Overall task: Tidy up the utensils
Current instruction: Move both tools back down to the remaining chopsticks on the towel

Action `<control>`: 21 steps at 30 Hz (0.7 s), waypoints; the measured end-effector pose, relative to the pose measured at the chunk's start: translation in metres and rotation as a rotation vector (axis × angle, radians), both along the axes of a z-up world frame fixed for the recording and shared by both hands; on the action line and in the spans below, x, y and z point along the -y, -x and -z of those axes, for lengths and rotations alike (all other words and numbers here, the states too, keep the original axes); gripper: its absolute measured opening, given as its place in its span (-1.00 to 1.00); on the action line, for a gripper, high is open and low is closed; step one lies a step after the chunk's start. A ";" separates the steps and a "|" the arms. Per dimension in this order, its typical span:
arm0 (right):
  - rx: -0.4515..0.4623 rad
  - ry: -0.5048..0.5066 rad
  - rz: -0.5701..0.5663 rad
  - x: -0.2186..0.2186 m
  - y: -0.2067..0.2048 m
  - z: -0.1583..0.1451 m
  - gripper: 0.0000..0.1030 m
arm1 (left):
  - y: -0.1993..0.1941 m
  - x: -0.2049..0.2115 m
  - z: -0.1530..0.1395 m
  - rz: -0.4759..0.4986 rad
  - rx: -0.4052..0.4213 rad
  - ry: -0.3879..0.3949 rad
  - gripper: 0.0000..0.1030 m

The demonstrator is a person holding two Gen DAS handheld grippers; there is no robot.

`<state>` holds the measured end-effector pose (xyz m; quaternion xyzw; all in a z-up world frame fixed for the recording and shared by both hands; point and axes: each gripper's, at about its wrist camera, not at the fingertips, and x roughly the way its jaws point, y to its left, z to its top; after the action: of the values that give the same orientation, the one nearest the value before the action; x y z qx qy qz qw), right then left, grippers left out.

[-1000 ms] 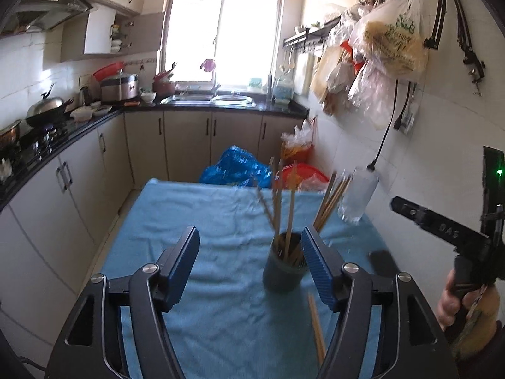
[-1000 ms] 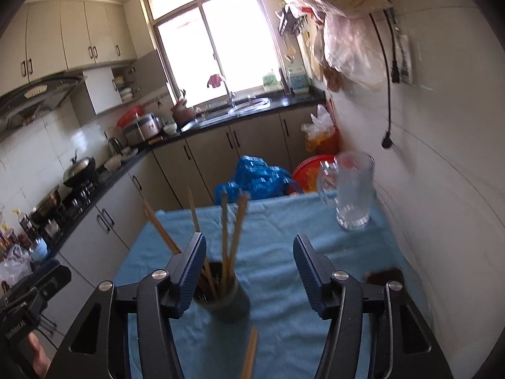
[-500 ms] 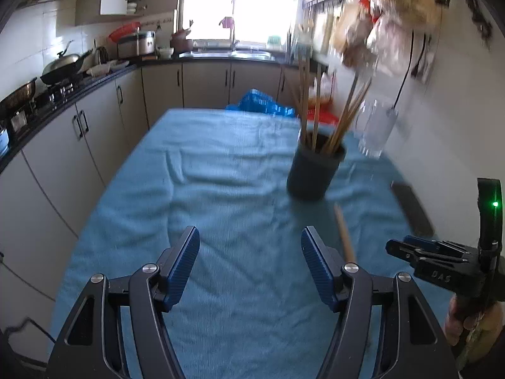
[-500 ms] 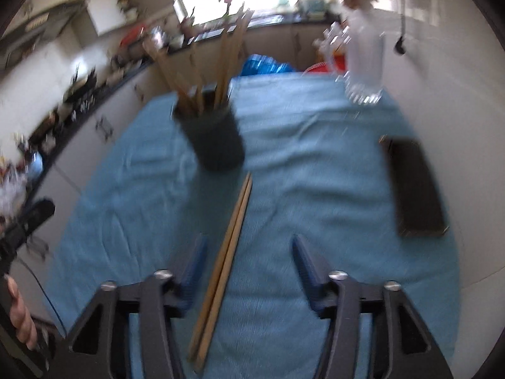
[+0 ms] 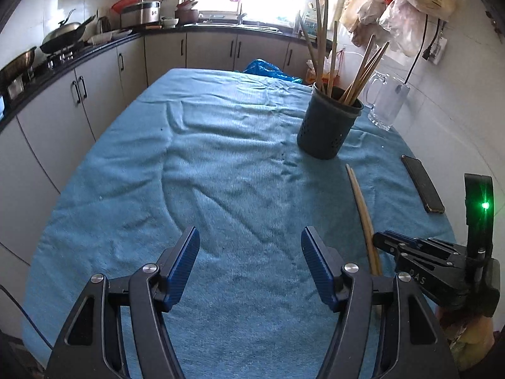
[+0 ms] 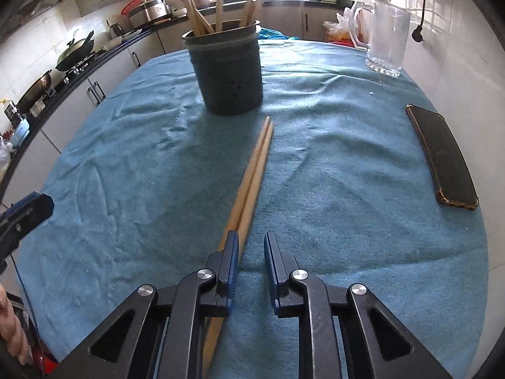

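Right wrist view: the counter (image 6: 347,164) under its blue towel fills most of the picture, with the dark holder (image 6: 227,72) of upright chopsticks at 12 o'clock, a glass mug (image 6: 386,41) at 1 o'clock and a black phone (image 6: 442,158) lying flat at 3 o'clock. A loose pair of chopsticks (image 6: 252,173) lies side by side on the towel, its far tips just short of the holder's base and its near end running down to 6 o'clock. The right gripper (image 6: 249,259) has its jaws narrow, a slim gap between the blue pads. The pair passes under the left-hand pad and the linkage behind it, so it lies beside the gap rather than inside it; I cannot tell whether the pad touches the wood.

From the left wrist view, the left gripper (image 5: 249,252) holds its jaws wide over bare towel, with the holder (image 5: 326,126) at 1 o'clock and the loose pair (image 5: 363,208) at 3 o'clock, outside the right-hand pad. The right gripper's dark body (image 5: 435,268) sits at 4 o'clock at the pair's near end.

Half a second earlier the right jaws stood wide; now they have drawn nearly together, lower and closer to the pair. The left jaws are as wide as before.
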<state>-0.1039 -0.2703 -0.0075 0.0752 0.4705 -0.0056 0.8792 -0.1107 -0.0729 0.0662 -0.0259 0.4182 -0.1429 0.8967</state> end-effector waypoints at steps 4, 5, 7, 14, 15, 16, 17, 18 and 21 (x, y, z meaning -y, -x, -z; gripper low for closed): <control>0.010 -0.030 -0.011 -0.010 -0.004 -0.002 -0.68 | 0.000 0.002 0.003 0.005 -0.011 -0.003 0.28; -0.003 -0.055 -0.019 -0.012 -0.006 0.000 -0.68 | 0.000 0.002 0.004 0.005 -0.013 -0.004 0.28; 0.004 -0.053 -0.018 -0.013 -0.007 0.001 -0.68 | -0.001 0.002 0.005 0.005 -0.019 -0.007 0.27; -0.003 -0.106 0.158 0.040 0.011 0.003 -0.40 | -0.003 0.014 0.008 0.039 -0.039 -0.010 0.28; -0.003 -0.092 0.183 0.048 0.016 0.002 -0.35 | -0.004 0.017 0.010 0.047 -0.045 -0.010 0.28; -0.002 -0.092 0.195 0.053 0.018 0.001 -0.33 | -0.005 0.022 0.011 0.058 -0.053 -0.009 0.28; 0.000 -0.105 0.209 0.060 0.021 0.002 -0.32 | -0.005 0.025 0.012 0.067 -0.058 -0.008 0.28; 0.004 -0.115 0.216 0.065 0.022 0.002 -0.32 | -0.005 0.029 0.013 0.077 -0.066 -0.007 0.28; 0.010 -0.125 0.202 0.069 0.022 0.002 -0.32 | -0.005 0.037 0.015 0.090 -0.076 -0.007 0.28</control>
<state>-0.1257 -0.3394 -0.0098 0.1770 0.4555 -0.0646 0.8700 -0.1053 -0.1094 0.0512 -0.0096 0.4532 -0.1805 0.8729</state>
